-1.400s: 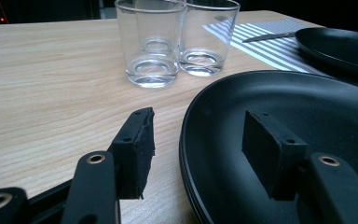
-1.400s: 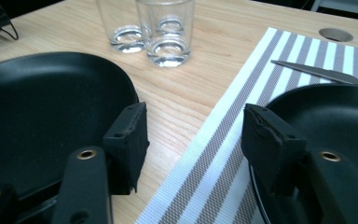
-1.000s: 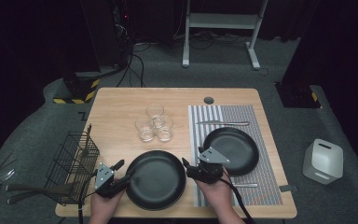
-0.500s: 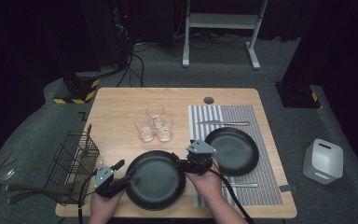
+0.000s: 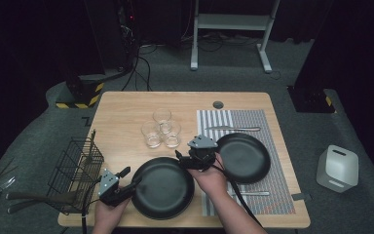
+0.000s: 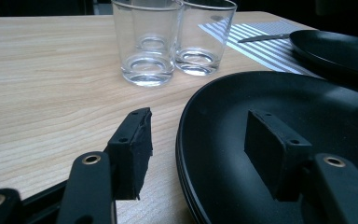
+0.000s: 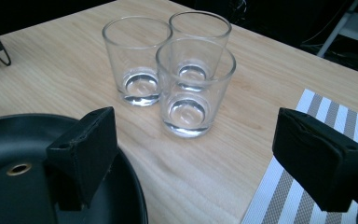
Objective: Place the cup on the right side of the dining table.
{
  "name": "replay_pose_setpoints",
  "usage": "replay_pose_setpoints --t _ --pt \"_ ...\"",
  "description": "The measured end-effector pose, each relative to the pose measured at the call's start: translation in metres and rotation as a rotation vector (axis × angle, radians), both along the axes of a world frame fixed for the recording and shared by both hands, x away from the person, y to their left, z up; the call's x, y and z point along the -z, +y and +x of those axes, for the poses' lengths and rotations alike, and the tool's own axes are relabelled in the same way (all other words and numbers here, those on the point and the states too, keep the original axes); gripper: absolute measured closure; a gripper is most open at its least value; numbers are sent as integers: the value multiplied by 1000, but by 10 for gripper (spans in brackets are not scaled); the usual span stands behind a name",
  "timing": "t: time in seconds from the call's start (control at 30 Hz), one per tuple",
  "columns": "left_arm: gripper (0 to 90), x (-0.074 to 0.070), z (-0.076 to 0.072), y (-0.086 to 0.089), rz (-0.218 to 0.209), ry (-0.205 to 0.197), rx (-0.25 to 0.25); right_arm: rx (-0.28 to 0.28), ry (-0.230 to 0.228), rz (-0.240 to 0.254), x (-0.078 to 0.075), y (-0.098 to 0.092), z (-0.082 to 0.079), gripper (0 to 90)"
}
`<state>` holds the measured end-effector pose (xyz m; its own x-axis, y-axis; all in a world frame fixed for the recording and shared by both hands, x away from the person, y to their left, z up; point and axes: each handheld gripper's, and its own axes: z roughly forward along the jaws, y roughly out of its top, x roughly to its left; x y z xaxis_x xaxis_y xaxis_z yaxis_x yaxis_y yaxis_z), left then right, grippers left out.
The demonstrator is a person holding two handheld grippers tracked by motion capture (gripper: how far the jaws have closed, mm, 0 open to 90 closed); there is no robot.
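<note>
Fingers of both our grippers are spread, nothing clamped.
Our left gripper (image 6: 196, 154) straddles the near plate's (image 5: 163, 187) rim; our right gripper's (image 7: 209, 158) jaws, just widened, face three glasses (image 7: 179, 70).

Dim room, grey carpet (image 5: 321, 122), white desk frame (image 5: 231, 22) behind.

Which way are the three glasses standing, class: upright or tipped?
Upright. The three glasses rest on their bases on the wooden table, open rims up, apparently empty.
</note>
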<state>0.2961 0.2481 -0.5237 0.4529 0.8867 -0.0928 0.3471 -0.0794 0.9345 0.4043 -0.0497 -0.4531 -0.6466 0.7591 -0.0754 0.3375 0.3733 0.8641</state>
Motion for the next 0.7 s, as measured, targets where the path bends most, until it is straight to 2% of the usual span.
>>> replay_pose_setpoints --t 0.1,0.17,0.4,0.47,0.67,0.7 --pt "415 0 0 1 -8 1 5 9 -1 7 0 4 7 142" --pt "414 0 0 2 -12 0 4 13 -8 30 1 6 12 143" --pt "414 0 0 2 -11 1 10 -4 -1 42 4 20 25 143" --pt "414 0 0 2 -10 0 12 -8 24 35 5 24 30 143" --pt "414 0 0 2 -20 1 13 -20 25 24 6 32 38 145" --pt "414 0 0 3 -24 2 15 -16 48 22 7 34 42 145"
